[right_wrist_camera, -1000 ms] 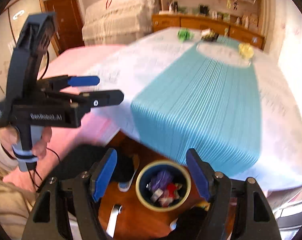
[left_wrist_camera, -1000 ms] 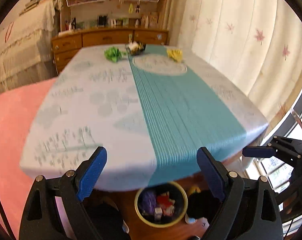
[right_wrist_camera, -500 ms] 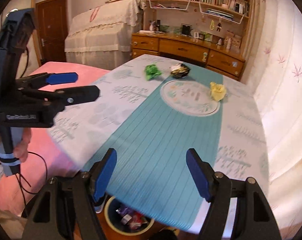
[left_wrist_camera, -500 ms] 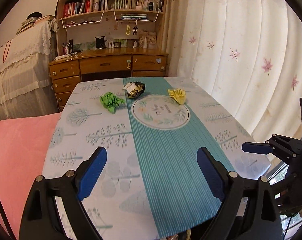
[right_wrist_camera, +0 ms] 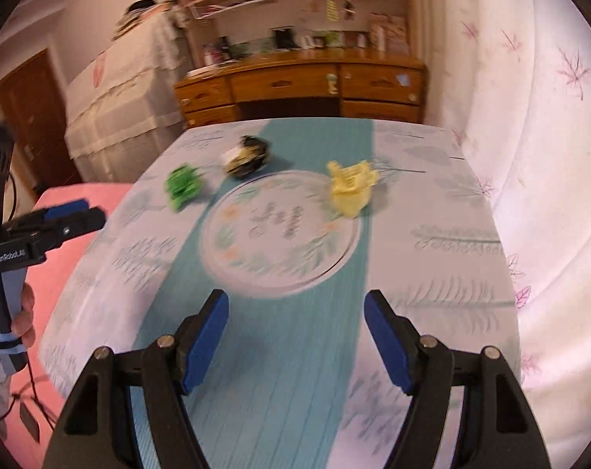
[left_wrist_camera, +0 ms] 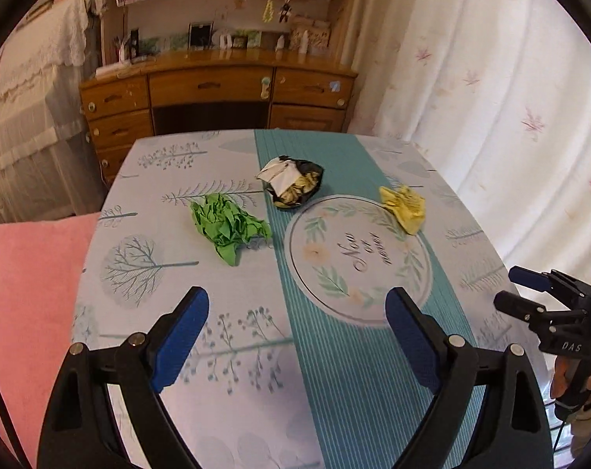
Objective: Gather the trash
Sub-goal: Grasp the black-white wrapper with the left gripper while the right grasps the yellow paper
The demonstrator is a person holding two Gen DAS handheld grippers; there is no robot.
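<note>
Three pieces of trash lie at the far end of the table (left_wrist_camera: 225,328). A crumpled green paper (left_wrist_camera: 227,224) (right_wrist_camera: 182,185) is on the left. A black-and-white wrapper (left_wrist_camera: 293,185) (right_wrist_camera: 246,156) sits in the middle. On the right lies a crumpled yellow paper (left_wrist_camera: 404,208) (right_wrist_camera: 352,187). My left gripper (left_wrist_camera: 297,332) hovers open over the near part of the table, short of the green paper, nothing between its blue pads. My right gripper (right_wrist_camera: 297,336) is also open and empty, short of the yellow paper. Each gripper shows at the edge of the other's view.
A teal runner (left_wrist_camera: 334,351) with a round printed emblem (left_wrist_camera: 360,260) runs down the tablecloth. A wooden desk (left_wrist_camera: 217,93) with shelves stands behind the table, a curtain (left_wrist_camera: 491,97) to the right, pink bedding (left_wrist_camera: 25,293) to the left. A hand (right_wrist_camera: 19,312) holds the left gripper's handle.
Both grippers have moved forward from over the floor bin at the table's near edge to above the table. The bin has dropped out of view and the trash pieces are much closer.
</note>
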